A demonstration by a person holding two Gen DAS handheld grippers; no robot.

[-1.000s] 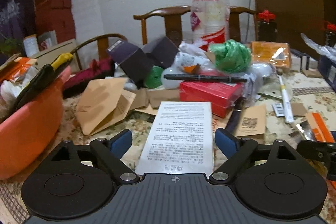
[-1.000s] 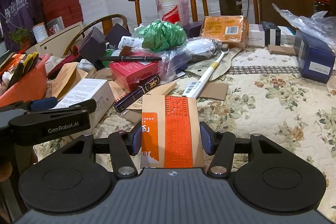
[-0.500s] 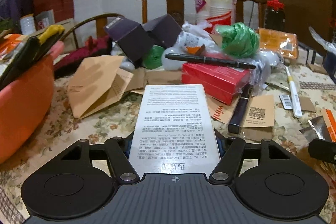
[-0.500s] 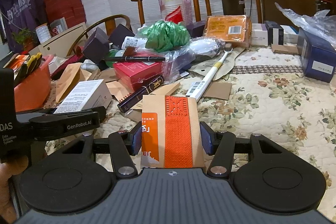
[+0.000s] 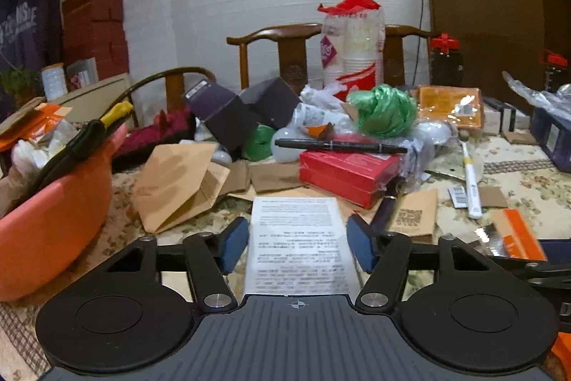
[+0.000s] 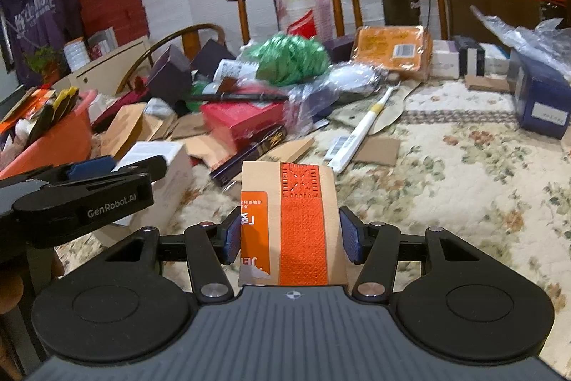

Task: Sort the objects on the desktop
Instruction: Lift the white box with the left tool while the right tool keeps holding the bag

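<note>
A white box printed with small text [image 5: 298, 238] lies lengthwise between my left gripper's [image 5: 297, 245] blue pads. The jaws are closing, and both pads touch the box's long sides. In the right wrist view the same white box [image 6: 167, 159] sits low over the floral tablecloth, with the left gripper [image 6: 117, 168] around it. My right gripper [image 6: 291, 234] is shut on a brown packet with an orange stripe [image 6: 301, 213], held just above the cloth. That packet [image 5: 517, 231] also shows at the right edge of the left wrist view.
A pink basin [image 5: 53, 220] full of items stands at the left. Ahead lies a pile: a folded brown paper bag [image 5: 175, 184], a red box [image 5: 342, 170] with a black pen [image 5: 339, 145] on it, a green bundle [image 5: 382, 109]. A white toothbrush [image 6: 360, 134] and a blue box [image 6: 542, 102] lie to the right.
My left gripper's jaws went from wide open to closing in on the white box's sides, and it shifted a little. The right gripper with its packet has not moved.
</note>
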